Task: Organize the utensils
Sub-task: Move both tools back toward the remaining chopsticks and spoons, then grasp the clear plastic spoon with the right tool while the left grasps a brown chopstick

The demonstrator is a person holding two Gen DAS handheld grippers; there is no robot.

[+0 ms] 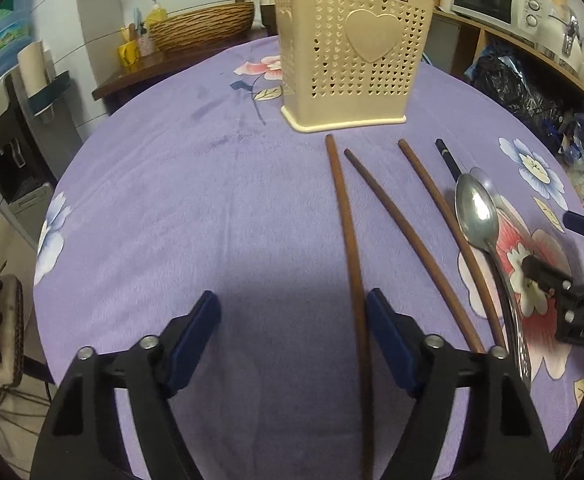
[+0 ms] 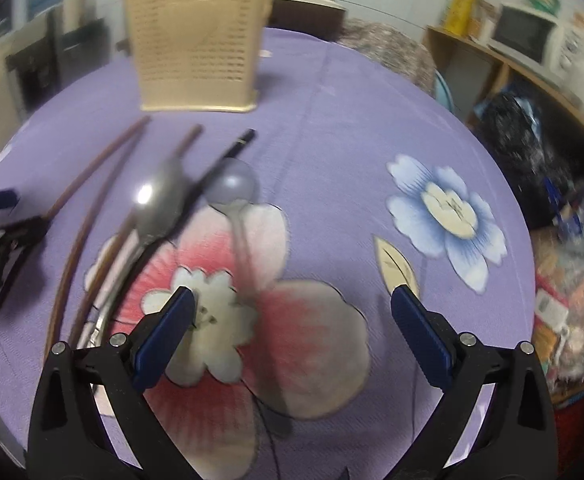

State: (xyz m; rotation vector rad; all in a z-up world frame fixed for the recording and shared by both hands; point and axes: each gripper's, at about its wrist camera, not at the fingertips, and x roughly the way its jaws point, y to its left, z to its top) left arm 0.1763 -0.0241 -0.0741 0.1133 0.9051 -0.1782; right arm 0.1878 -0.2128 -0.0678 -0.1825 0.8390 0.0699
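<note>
The word "JIANHAO" is printed on a dark label near the top rim of a beige perforated holder (image 1: 348, 52), which is stood upright on a purple flowered tablecloth (image 1: 195, 200) and bears a raised heart on its front. No other writing can be read with certainty.

In front of the holder, three brown chopsticks are laid on the cloth with their long axes running from the near edge toward the holder, fanned slightly apart: a left chopstick (image 1: 346, 224), a middle chopstick (image 1: 404, 236) and a right chopstick (image 1: 448, 232). A black chopstick (image 1: 448, 160) is seen just beside them on the right, its tip also pointed toward the holder. A metal spoon (image 1: 476, 212) is laid with its bowl toward the holder and its handle toward the near edge, resting over the black chopstick. In the blurred right wrist view, a translucent spoon (image 2: 233, 188) is made out just beside the metal one, its bowl likewise turned toward the holder.

The left gripper (image 1: 294, 312) is held with its jaws wide apart and nothing clamped; the left chopstick is seen passing just inside the right-hand blue finger (image 1: 388, 340), though contact cannot be told. The right gripper (image 2: 292, 304) is likewise spread wide and holds nothing, positioned above a red and white flower print.
</note>
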